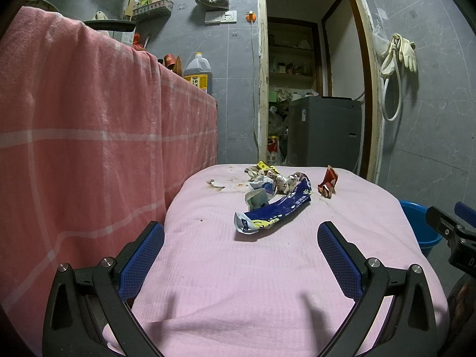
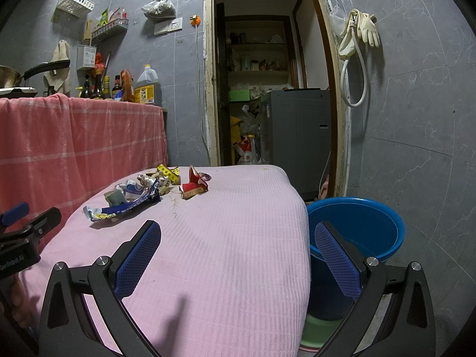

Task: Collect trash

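Trash is lying in a small heap at the far end of the table (image 1: 267,267), which a pink cloth is covering. In the left wrist view, a long blue snack wrapper (image 1: 275,209) is lying nearest to the camera, with crumpled paper scraps (image 1: 275,178) just behind it and touching it. A yellow wrapper (image 1: 265,166) is showing at the back of the heap. A red crumpled packet (image 1: 328,183) is sitting apart, to the right of the heap. The left claw (image 1: 241,239) is hovering wide over the pink cloth, holding nothing, well before the blue snack wrapper. A blue bucket (image 1: 419,223) is standing beside the right edge of the table, and part of the right claw is showing at the right border.

In the right wrist view, the blue snack wrapper (image 2: 125,208) and the paper scraps (image 2: 151,181) are lying far left on the table (image 2: 232,253), with the red crumpled packet (image 2: 193,186) just to their right. The right claw (image 2: 238,238) is also standing wide and holding nothing. Its left finger is over the cloth and its right finger is in front of the blue bucket (image 2: 383,229). The bucket is standing on the floor just beside the table.
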Demonstrator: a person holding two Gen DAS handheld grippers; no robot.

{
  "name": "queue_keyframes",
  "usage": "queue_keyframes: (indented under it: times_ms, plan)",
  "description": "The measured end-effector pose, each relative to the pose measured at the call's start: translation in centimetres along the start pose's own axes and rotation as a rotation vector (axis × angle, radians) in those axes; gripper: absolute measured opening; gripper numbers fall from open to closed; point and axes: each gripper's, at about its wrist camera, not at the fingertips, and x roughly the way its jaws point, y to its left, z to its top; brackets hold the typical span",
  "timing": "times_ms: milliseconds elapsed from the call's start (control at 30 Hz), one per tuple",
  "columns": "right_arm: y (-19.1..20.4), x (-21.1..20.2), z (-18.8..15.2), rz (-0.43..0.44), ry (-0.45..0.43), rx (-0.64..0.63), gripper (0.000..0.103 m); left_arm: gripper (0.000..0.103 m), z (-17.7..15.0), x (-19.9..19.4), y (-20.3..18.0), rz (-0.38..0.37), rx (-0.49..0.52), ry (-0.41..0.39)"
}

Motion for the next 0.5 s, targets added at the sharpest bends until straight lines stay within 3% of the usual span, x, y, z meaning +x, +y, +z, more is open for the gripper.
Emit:
queue_keyframes:
  times_ms: [500]
  plan:
    - [0.01, 0.00, -0.01, 0.000, 0.001, 0.001, 0.103, 0.101, -0.06, 0.29, -0.13, 0.002, -0.006, 0.002]
